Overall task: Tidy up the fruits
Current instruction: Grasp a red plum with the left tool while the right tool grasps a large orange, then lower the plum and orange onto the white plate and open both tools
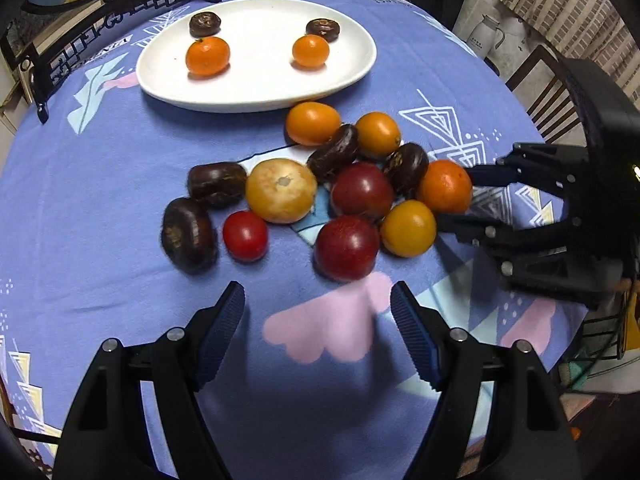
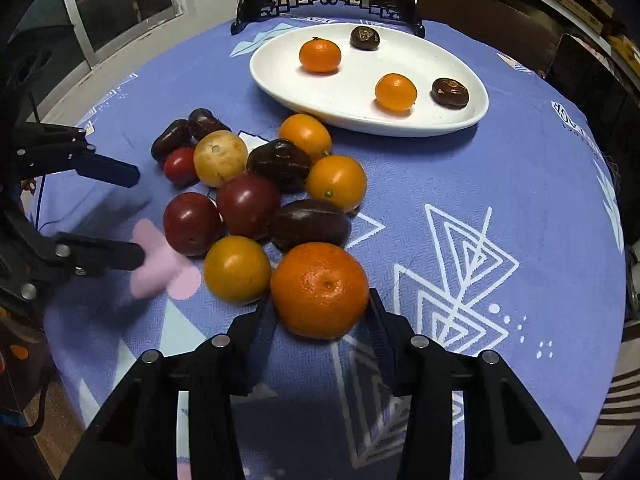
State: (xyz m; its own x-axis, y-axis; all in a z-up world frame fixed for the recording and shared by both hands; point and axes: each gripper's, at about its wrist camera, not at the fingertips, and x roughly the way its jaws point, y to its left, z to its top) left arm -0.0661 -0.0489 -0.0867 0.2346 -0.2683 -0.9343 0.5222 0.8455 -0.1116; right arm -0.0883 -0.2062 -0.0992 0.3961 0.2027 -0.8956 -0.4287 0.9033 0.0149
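A loose pile of fruit lies mid-table on the blue cloth: orange citrus, dark red plums (image 1: 347, 248), brown water chestnuts, a red tomato (image 1: 245, 235) and a pale yellow fruit (image 1: 281, 190). My right gripper (image 2: 320, 300) is shut on a large mandarin (image 2: 320, 286) at the pile's near edge; the mandarin (image 1: 442, 186) also shows between the right gripper's (image 1: 464, 200) fingers in the left wrist view. My left gripper (image 1: 318, 320) hangs open over bare cloth just short of the plums, as the left gripper (image 2: 136, 216) also shows. The white plate (image 1: 256, 98) (image 2: 360, 122) holds two mandarins and two chestnuts.
A black ornate stand (image 2: 328, 0) rises behind the plate at the table's far edge. A wooden chair (image 1: 548, 92) and a white jug (image 1: 486, 36) are beyond the table's right side. Bare cloth with a white triangle print (image 2: 460, 272) lies right of the pile.
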